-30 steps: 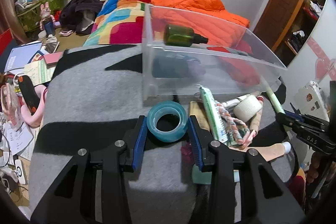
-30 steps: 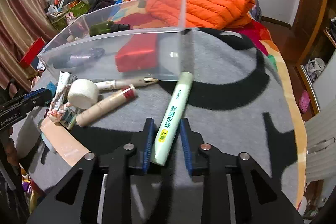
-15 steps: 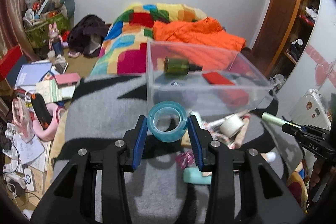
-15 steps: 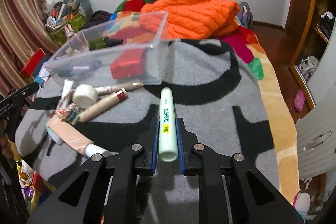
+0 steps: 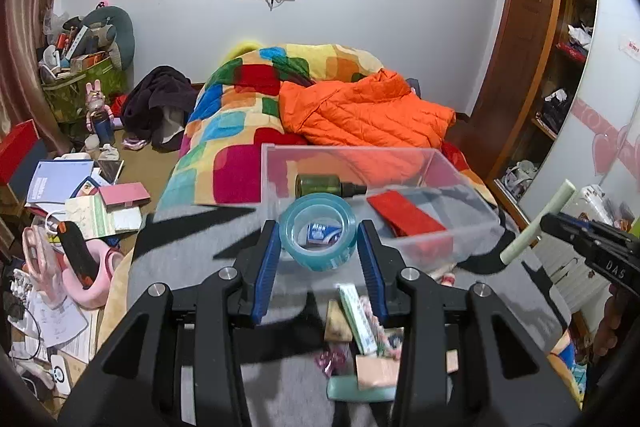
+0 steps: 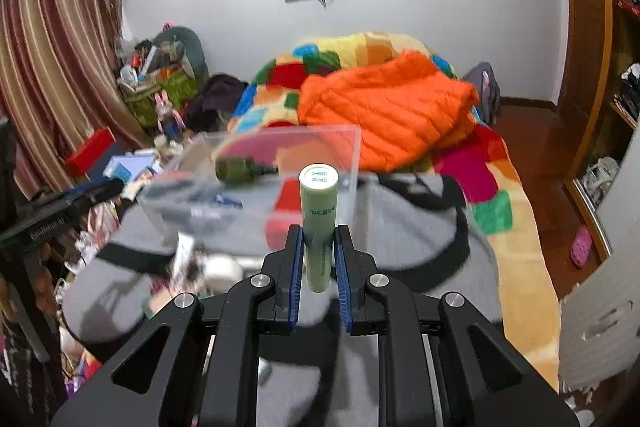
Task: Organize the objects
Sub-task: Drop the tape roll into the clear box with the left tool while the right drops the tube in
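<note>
The grey-and-black blanket (image 5: 188,247) now sits lower in both wrist views than it did a second ago, so both grippers have been lifted off the bed, each with its load.

The clear plastic bin (image 5: 472,223) lies at about 1 o'clock from the left gripper (image 5: 319,251) and at about 11 o'clock from the right gripper (image 6: 319,259). It already holds a dark green bottle (image 5: 318,184) against the far wall and a red flat packet (image 5: 404,215) on the floor toward its right side. A small blue-and-white item shows through the tape's hole, but the view is too blurred to say what it is.

The left gripper is clamped across the blue roll of tape (image 5: 318,231), which a second ago rested on the blanket and now hangs in the air just short of the bin's near wall. The right gripper pinches the pale green tube (image 6: 319,223) near its lower end; a second ago the tube lay flat between the pads, and now it points up and forward at 12 o'clock, its round end cap facing the camera.

Loose items (image 5: 360,319) remain on the blanket below the left gripper at 6 o'clock. Judged from this, both picks are done and the carry to the bin is under way; the releases are not yet made.
</note>
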The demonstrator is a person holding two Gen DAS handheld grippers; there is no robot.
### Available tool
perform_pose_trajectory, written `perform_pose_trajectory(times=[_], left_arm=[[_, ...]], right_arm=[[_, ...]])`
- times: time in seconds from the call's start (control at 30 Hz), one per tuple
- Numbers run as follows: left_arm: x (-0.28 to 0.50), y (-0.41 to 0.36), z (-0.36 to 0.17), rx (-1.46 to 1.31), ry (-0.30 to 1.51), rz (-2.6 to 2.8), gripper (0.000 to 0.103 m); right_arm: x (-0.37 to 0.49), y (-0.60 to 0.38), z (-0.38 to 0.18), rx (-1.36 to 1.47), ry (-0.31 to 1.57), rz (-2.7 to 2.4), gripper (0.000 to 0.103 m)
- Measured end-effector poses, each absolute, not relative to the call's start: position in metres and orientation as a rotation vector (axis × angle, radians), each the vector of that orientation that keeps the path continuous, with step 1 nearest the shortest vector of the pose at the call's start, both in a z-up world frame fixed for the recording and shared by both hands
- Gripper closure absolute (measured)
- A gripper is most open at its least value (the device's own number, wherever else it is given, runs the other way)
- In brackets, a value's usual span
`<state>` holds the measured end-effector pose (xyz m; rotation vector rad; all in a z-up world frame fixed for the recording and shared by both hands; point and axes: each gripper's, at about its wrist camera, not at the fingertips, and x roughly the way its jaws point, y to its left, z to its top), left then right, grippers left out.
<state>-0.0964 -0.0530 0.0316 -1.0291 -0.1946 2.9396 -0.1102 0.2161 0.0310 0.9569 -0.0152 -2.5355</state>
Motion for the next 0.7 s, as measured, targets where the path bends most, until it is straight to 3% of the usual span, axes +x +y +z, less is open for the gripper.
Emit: perform_pose_trajectory(times=[0.3,0.7], left_arm=[[-0.141,-0.054,0.021,-1.121,-0.167,2.903,0.064],[-0.180,-0.030,-0.020,-1.295,-0.067,2.771,0.064]], right_arm=[[-0.144,0.188,0.049,0.879,0.032,-2.558,0.089],[-0.182,0.136,0.005,1.021,0.324,-2.516,0.089]])
